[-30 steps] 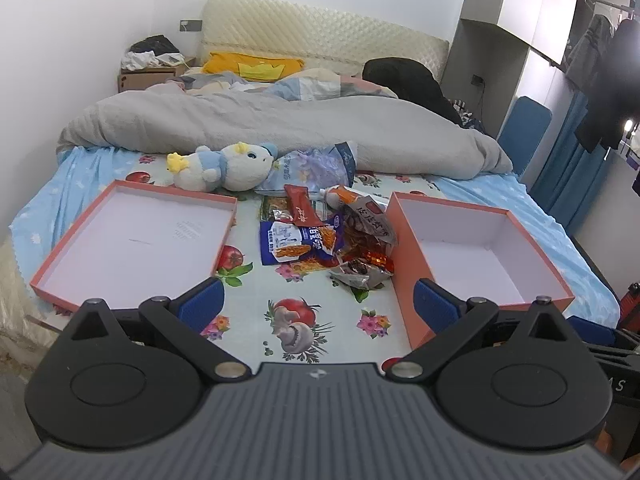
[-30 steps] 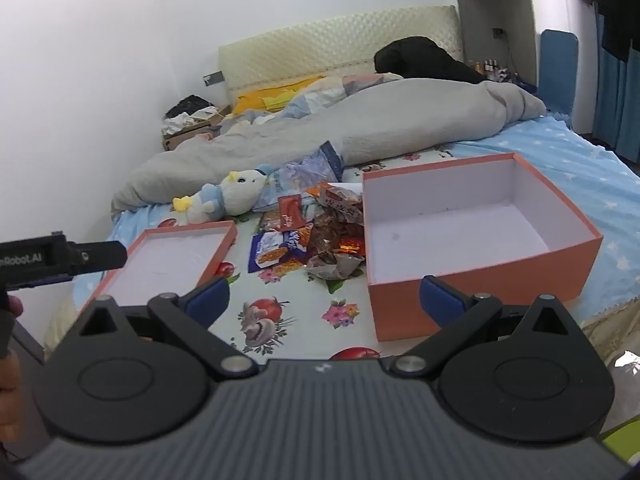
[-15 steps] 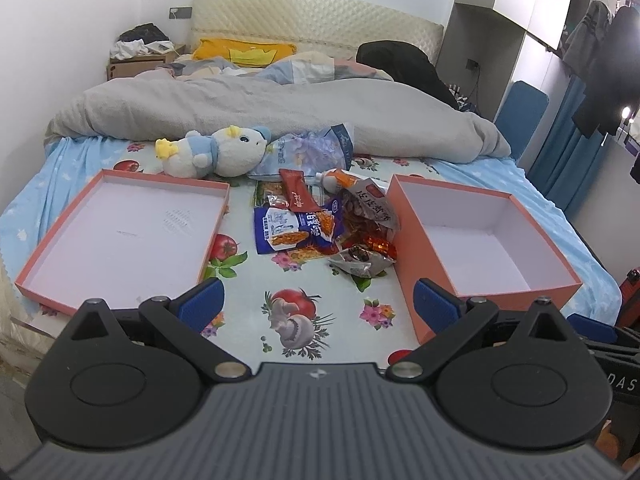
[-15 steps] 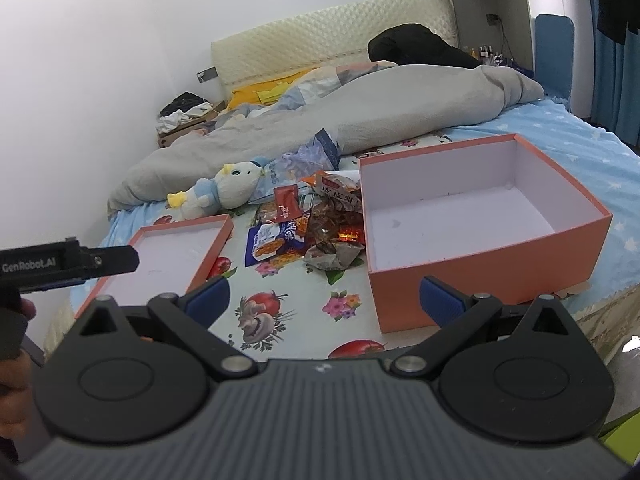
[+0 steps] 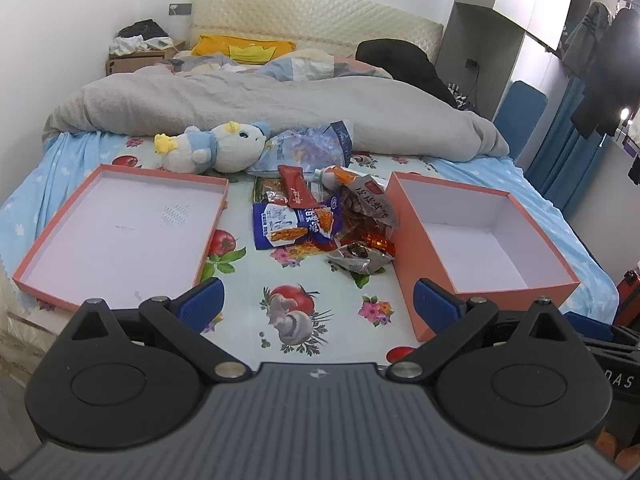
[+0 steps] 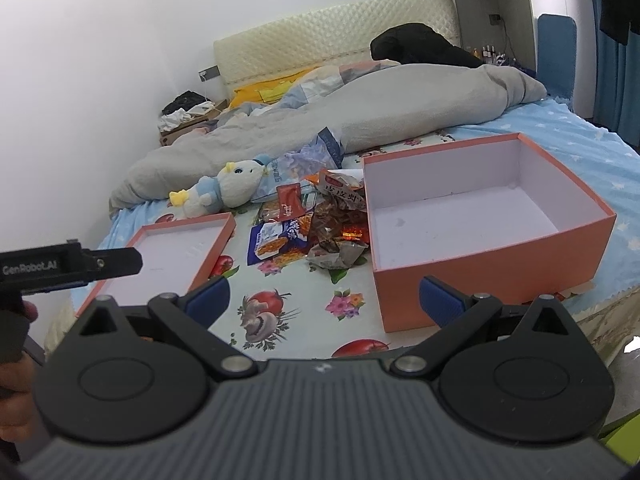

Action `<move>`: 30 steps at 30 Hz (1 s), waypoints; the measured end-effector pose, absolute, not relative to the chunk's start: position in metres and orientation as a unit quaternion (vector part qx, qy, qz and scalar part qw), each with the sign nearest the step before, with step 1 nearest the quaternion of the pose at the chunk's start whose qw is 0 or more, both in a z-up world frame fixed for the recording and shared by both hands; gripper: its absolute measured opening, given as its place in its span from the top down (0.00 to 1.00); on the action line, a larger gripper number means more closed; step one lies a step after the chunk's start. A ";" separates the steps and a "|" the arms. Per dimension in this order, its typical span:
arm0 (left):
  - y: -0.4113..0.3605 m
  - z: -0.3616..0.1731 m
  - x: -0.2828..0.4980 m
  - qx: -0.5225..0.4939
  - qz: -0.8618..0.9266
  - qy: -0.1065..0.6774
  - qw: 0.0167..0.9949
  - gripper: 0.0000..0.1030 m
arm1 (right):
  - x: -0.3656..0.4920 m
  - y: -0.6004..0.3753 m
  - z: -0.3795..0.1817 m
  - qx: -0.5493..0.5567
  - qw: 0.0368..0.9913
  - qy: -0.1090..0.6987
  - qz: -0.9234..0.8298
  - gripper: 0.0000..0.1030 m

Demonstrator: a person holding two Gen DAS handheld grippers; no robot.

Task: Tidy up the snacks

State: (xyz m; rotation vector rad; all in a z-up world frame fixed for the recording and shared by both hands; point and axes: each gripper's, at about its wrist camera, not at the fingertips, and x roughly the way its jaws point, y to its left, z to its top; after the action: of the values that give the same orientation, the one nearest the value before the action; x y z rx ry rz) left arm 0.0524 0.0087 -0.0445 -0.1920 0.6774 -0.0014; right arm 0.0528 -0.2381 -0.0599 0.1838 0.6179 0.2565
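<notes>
Bedsheet under both tongs, left and right, spread wide (holding nothing).

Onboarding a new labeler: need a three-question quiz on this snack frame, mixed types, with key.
1. True or false: the deep orange box already holds snacks.
2. The snack pile lies: A) between the box and the shallow lid B) inside the lid C) on the grey duvet.
3. Fill in: both the left hand-held gripper and the right hand-held gripper are ____.

Key: 1 false; 2 A; 3 open.
</notes>
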 end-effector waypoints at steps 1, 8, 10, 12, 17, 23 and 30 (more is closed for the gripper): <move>0.008 -0.045 0.052 -0.092 -0.001 0.332 0.939 0.01 | 0.053 -0.238 -0.060 0.090 0.940 0.303 0.125 0.00; 0.007 -0.045 0.049 -0.092 -0.002 0.331 0.939 0.01 | 0.052 -0.237 -0.062 0.091 0.940 0.305 0.121 0.02; 0.007 -0.045 0.048 -0.092 -0.004 0.330 0.940 0.01 | 0.052 -0.237 -0.062 0.092 0.940 0.305 0.122 0.02; 0.007 -0.045 0.048 -0.092 -0.003 0.330 0.940 0.01 | 0.053 -0.237 -0.062 0.090 0.941 0.304 0.122 0.02; 0.007 -0.045 0.048 -0.093 -0.003 0.331 0.939 0.01 | 0.053 -0.236 -0.064 0.090 0.940 0.304 0.124 0.02; 0.009 -0.046 0.048 -0.094 -0.002 0.332 0.938 0.01 | 0.052 -0.235 -0.065 0.088 0.941 0.303 0.124 0.02; 0.011 -0.047 0.048 -0.096 -0.002 0.333 0.938 0.01 | 0.052 -0.233 -0.068 0.087 0.940 0.306 0.124 0.03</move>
State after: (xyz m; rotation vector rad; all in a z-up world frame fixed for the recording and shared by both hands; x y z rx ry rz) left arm 0.0476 0.0113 -0.0470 -0.1962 0.6793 -0.0035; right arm 0.0524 -0.2332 -0.0681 0.1767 0.6242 0.2532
